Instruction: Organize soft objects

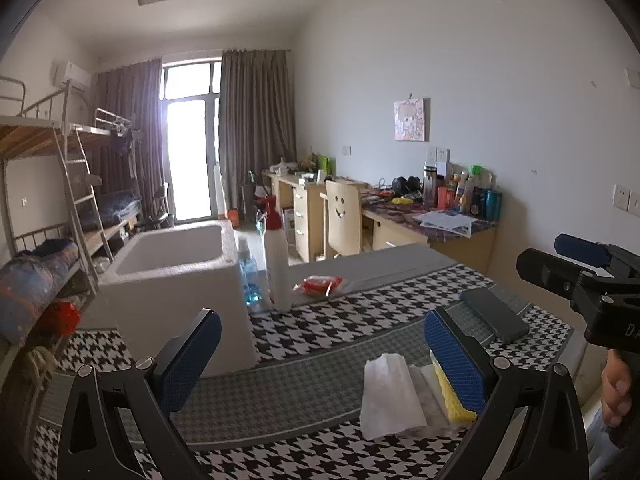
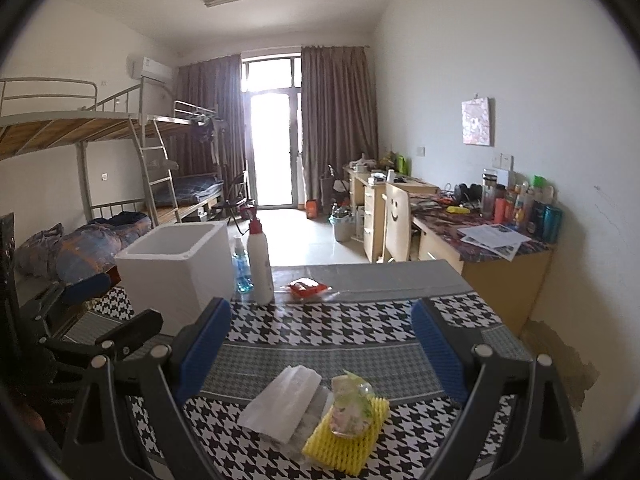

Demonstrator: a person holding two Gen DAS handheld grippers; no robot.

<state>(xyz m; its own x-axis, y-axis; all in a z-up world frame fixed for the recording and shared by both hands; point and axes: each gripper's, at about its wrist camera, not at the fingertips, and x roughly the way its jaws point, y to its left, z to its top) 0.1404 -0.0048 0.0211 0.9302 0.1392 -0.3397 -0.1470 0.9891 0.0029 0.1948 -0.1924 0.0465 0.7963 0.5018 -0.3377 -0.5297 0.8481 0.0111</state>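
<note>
A white foam sheet (image 1: 390,394) (image 2: 282,402), a yellow foam net (image 1: 450,398) (image 2: 346,438) and a clear crumpled bag (image 2: 352,402) lie together on the houndstooth table near its front. A white foam box (image 1: 176,276) (image 2: 176,270) stands open at the left. My left gripper (image 1: 320,354) is open and empty, with the pile beside its right finger (image 1: 456,360). My right gripper (image 2: 320,350) is open and empty just above the pile. It also shows in the left wrist view (image 1: 576,268).
A white spray bottle with a red top (image 1: 277,264) (image 2: 259,260), a blue bottle (image 1: 249,276) and a red packet (image 1: 322,284) (image 2: 308,288) stand behind the box. A dark phone (image 1: 494,314) lies at the right. Bunk beds are left, desks right.
</note>
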